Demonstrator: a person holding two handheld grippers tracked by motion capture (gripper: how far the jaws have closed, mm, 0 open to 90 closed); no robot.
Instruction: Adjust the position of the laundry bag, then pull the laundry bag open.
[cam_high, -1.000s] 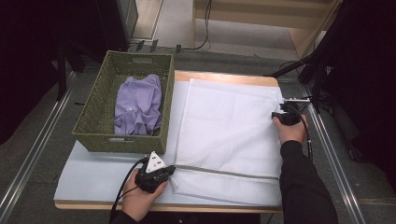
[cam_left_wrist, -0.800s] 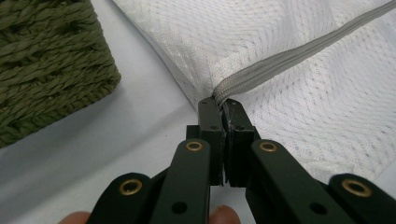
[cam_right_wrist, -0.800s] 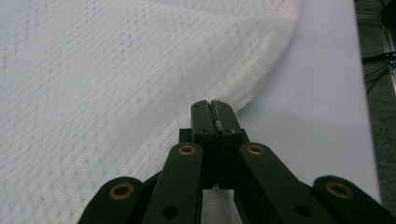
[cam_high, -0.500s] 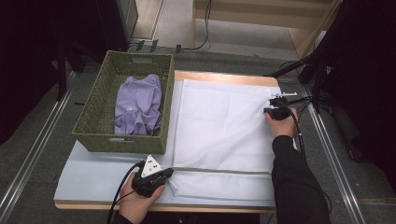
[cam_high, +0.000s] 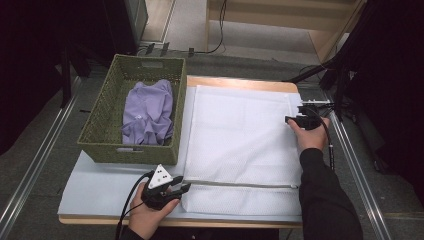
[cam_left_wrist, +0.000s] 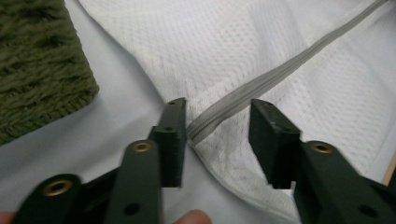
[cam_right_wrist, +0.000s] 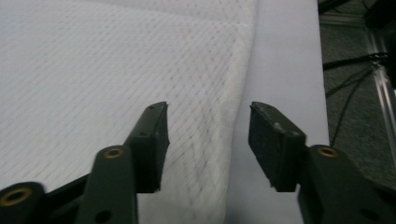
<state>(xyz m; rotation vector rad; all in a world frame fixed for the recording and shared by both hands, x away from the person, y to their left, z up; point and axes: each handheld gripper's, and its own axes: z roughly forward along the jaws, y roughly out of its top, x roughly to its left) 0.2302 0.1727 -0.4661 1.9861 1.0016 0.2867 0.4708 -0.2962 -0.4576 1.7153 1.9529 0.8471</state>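
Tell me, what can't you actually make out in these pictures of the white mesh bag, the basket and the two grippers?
- Zipper pull: too small in the high view, not seen in the left gripper view.
- Purple garment: crumpled in the green basket, so its type is unclear.
- Mesh bag contents: lies flat, inside hidden.
- Right gripper: small and dark in the high view.
- Left gripper: jaws just opened, straddling the zipper end.

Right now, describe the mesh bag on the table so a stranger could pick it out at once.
On the table, right of the green woven basket, lies a flat white mesh laundry bag. A grey zipper runs across its near end, and unlike the crumpled lilac garment it is spread smooth.
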